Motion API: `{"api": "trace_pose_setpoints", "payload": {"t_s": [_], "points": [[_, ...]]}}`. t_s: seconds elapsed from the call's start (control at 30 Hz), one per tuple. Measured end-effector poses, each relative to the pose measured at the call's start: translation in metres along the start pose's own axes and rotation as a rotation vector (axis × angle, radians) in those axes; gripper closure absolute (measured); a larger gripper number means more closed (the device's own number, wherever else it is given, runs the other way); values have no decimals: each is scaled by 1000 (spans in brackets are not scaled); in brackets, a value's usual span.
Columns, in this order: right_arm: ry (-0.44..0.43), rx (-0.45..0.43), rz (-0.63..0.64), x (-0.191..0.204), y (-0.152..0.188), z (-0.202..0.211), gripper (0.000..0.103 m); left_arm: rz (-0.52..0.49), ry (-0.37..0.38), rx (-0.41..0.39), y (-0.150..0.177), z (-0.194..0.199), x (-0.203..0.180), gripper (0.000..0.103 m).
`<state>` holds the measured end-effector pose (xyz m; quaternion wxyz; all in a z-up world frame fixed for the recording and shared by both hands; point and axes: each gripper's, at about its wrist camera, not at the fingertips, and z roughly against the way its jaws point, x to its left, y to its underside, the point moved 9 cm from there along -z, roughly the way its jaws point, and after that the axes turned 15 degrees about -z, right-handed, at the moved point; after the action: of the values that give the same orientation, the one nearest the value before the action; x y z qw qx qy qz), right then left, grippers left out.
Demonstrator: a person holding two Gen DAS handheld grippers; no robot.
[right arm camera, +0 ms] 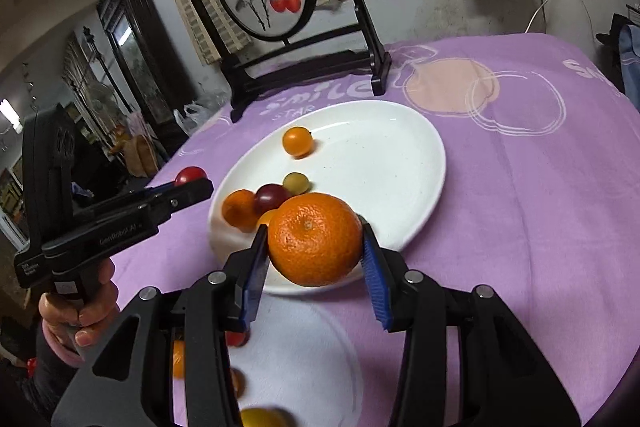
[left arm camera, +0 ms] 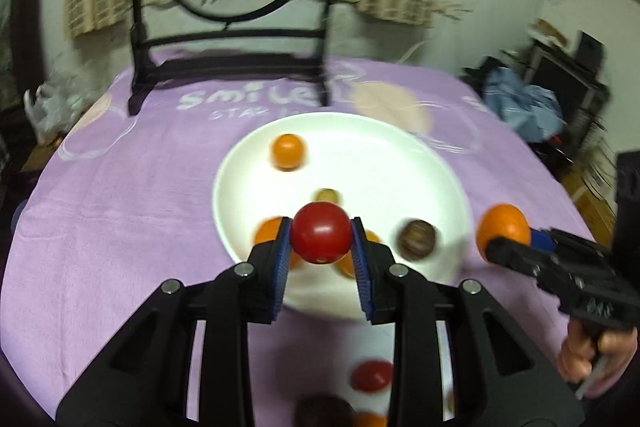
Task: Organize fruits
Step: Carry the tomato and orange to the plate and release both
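Mid-task, I judge: my left hand-held gripper (left arm camera: pixel 321 241) grips a round red tomato (left arm camera: pixel 321 233), the right hand-held gripper (right arm camera: pixel 314 253) a large orange mandarin (right arm camera: pixel 315 239). Several small fruits sit on the round white plate (right arm camera: pixel 400 163) mid-desk; more lie at the near edge.

The right tongs (right arm camera: pixel 316 247) clamp an orange (right arm camera: pixel 315 239) between blue pads (right arm camera: pixel 377 279), above the near rim of a white plate (right arm camera: pixel 380 163) on the purple-clothed bench (right arm camera: pixel 520 211). On the plate lie a small orange tomato (right arm camera: pixel 297 142), a green one (right arm camera: pixel 296 183), a dark red one (right arm camera: pixel 271 197) and another orange fruit (right arm camera: pixel 240 209). At left, the left tongs (right arm camera: pixel 192 183) hold a red tomato (right arm camera: pixel 190 175).
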<state>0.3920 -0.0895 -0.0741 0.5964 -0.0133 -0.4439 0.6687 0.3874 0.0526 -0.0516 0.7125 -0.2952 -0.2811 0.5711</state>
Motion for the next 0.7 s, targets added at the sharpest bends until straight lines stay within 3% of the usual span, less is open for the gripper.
{"api": "trace_pose_setpoints", "payload": {"t_s": [0.2,0.37,0.43,0.47,0.5,0.57,0.7], "points": [[76,41,44,-5,-2,-33,58,41,-39,59,-8,-39,27,74],[76,36,63,-1,-2,-33,55,39,-48,99,-3,-56,30,73],[86,31,79,2,-1,-30,52,30,-65,93,-3,-59,31,55],[91,26,86,3,-1,-28,50,21,-85,79,-5,-56,31,34],[94,18,93,5,-1,-25,49,10,-124,51,-8,-49,32,23],[87,5,112,9,1,-15,47,1,-149,24,-12,-38,32,13],[47,-20,171,21,12,12,45,18,-121,-14,-9,-13,34,6]]}}
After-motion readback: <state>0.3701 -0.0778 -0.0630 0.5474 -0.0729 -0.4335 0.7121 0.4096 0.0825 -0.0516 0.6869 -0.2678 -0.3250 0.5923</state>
